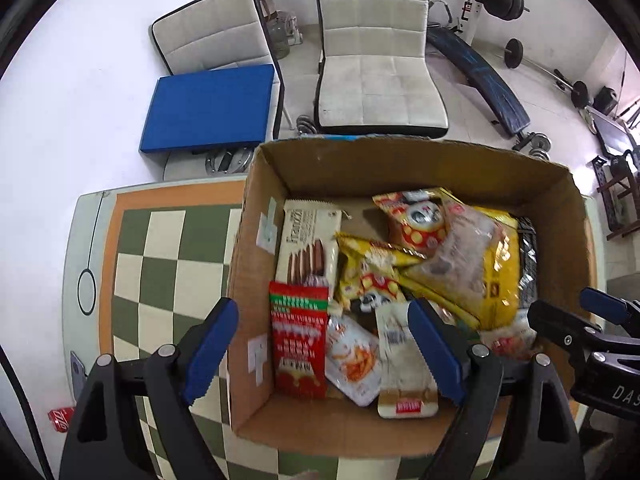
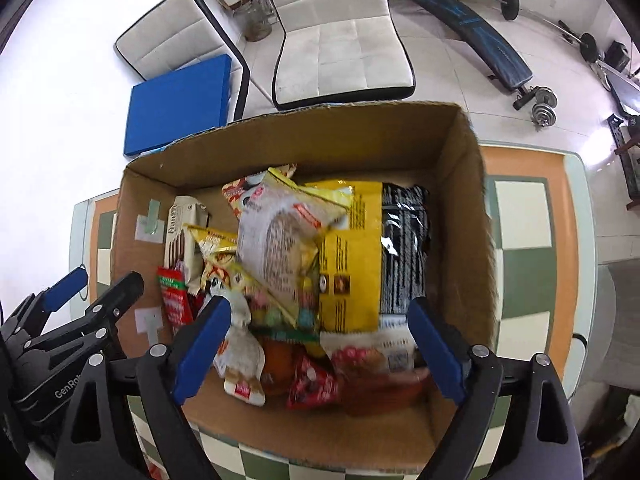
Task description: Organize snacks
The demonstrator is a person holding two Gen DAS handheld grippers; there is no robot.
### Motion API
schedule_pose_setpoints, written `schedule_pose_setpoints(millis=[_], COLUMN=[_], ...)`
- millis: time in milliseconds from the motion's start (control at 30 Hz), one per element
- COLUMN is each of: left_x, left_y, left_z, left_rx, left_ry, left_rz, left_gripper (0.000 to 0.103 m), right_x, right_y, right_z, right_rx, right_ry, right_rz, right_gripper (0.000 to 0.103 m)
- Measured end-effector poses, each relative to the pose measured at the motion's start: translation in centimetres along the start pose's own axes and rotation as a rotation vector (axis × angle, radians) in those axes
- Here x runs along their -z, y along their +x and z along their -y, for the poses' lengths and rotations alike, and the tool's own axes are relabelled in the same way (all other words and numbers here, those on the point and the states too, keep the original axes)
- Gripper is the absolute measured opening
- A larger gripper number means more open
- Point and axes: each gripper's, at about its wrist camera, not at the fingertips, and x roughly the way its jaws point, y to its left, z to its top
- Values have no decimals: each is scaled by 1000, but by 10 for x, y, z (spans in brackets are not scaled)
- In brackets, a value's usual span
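Note:
An open cardboard box (image 1: 400, 160) (image 2: 320, 136) stands on the checkered table and holds several snack packets. Among them are a cream biscuit pack (image 1: 308, 240), a red packet (image 1: 298, 344), a big yellow bag (image 1: 492, 264) and a black packet (image 2: 404, 248). A clear-fronted packet (image 2: 280, 240) lies on top. My left gripper (image 1: 322, 308) is open and straddles the box's left wall, one finger outside, one over the packets. My right gripper (image 2: 320, 306) hangs open above the near packets with nothing between its pads. Each gripper also shows in the other view: the right gripper (image 1: 568, 308), the left gripper (image 2: 100, 284).
The green-and-cream checkered table (image 1: 160, 260) has an orange border and a rounded edge. Beyond it stand two white padded chairs (image 1: 376, 80), one with a blue cushion (image 1: 208, 108). A weight bench (image 2: 472, 24) and dumbbells (image 2: 542, 104) lie behind. A red can (image 1: 62, 418) lies on the floor.

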Motion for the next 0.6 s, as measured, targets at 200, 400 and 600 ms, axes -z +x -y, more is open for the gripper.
schedule_pose_setpoints(millis=[200, 400, 600], left_x=[16, 30, 57], left_y=[-28, -61, -111], left_z=[-3, -7, -8], left_rx=[4, 24, 62], left_ry=[-8, -18, -17], left_rz=[42, 80, 142], left_gripper=[87, 87, 87], right_x=[30, 54, 83], right_y=[-22, -54, -104], right_z=[3, 0, -3], right_rx=[4, 7, 5], right_ry=[18, 17, 17], right_rz=[23, 72, 162], right_gripper=[97, 98, 98])
